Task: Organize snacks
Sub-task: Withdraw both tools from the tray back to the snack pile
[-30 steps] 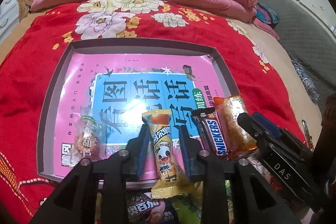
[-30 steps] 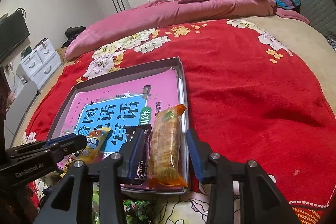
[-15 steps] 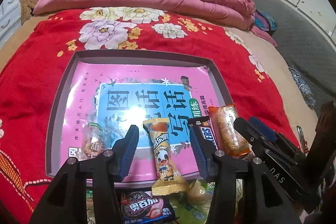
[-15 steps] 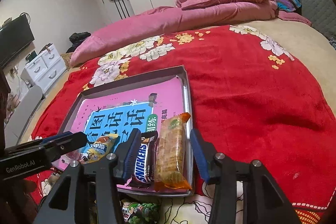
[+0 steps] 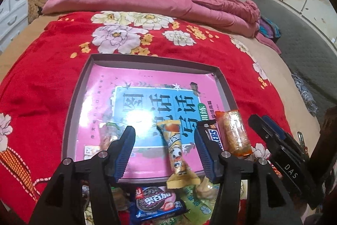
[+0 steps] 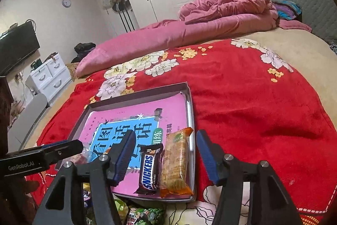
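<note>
Snacks lined along the tray's near edge

Both tools are opening, nothing pinched: the left tool straddles the yellow snack stick, the right tool straddles the chocolate bar and orange cracker pack. All lie in the tray on the red blanket; a cookie packet lies nearer, outside it.

- Right hand-held gripper jaws opening, touching nothing.
- Snickers bar and orange-wrapped snack bar lie side by side in tray.
</note>
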Available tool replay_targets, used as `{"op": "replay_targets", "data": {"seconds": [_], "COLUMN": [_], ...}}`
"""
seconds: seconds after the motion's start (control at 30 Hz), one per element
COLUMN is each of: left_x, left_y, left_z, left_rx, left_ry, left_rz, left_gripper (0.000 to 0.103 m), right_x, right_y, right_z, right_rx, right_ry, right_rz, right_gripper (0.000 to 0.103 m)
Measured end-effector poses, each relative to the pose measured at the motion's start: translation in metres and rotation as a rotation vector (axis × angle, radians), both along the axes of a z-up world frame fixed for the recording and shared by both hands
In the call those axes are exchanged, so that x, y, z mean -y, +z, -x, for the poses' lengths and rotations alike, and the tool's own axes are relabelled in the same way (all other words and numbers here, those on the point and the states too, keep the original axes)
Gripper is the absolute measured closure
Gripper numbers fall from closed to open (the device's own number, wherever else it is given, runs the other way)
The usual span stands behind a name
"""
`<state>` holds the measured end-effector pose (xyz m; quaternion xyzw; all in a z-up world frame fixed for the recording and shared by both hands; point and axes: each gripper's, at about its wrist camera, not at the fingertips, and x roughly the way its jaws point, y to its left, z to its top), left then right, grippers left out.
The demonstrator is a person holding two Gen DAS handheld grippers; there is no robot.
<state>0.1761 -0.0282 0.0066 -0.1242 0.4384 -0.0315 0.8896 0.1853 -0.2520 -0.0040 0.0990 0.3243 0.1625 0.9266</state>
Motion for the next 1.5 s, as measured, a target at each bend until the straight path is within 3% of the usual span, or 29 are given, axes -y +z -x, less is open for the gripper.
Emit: {"op": "replay_targets", "data": {"seconds": [0.8,1.5], "left_x": [-0.026,-0.038], "left_y": [0.019,0.035], "left_z": [0.030,0.052], "left_rx": [0.020,0.042], "left_ry": [0.015,0.029], "left_rz": [0.012,0.020], "left_gripper": [0.040,0.040], "right_x": [-0.015,-0.017], "right_y": [0.013,0.013], "right_z": [0.019,0.037], "right_rx": [0.077,0.062], "right_ry": [0.071,0.130], "right_rz": [0.028,0.017], "right_gripper": [0.033,0.028]}}
